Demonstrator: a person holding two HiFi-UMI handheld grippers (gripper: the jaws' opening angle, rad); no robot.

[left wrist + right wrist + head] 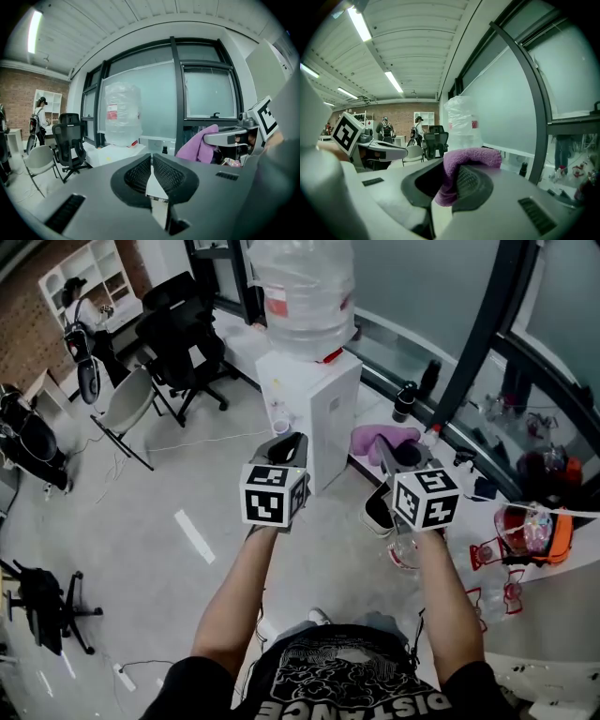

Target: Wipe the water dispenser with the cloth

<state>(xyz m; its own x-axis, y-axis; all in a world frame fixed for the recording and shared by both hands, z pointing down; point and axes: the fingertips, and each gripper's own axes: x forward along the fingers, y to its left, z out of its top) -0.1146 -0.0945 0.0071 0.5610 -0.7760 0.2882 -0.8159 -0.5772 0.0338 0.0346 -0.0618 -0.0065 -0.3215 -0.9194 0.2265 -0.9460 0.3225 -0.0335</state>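
Carries nothing in the left gripper [286, 442], jaws drawn together on empty air. Faces the white box-shaped water dispenser [309, 399] under its clear plastic bottle [302, 287], near and ahead of both grippers. Pinches the soft purple terry cloth [471, 159] in the right gripper [450, 183], jaws clamped on a fold, the rest draped over one jaw. Looks light, limp and grippy; probably best held bunched for a firm wiping pad.

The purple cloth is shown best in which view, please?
The right gripper view: the cloth fills the foreground, pinched in the right claw. The head view shows it small, bunched ahead of that claw; the left gripper view shows it from the side, farther off.
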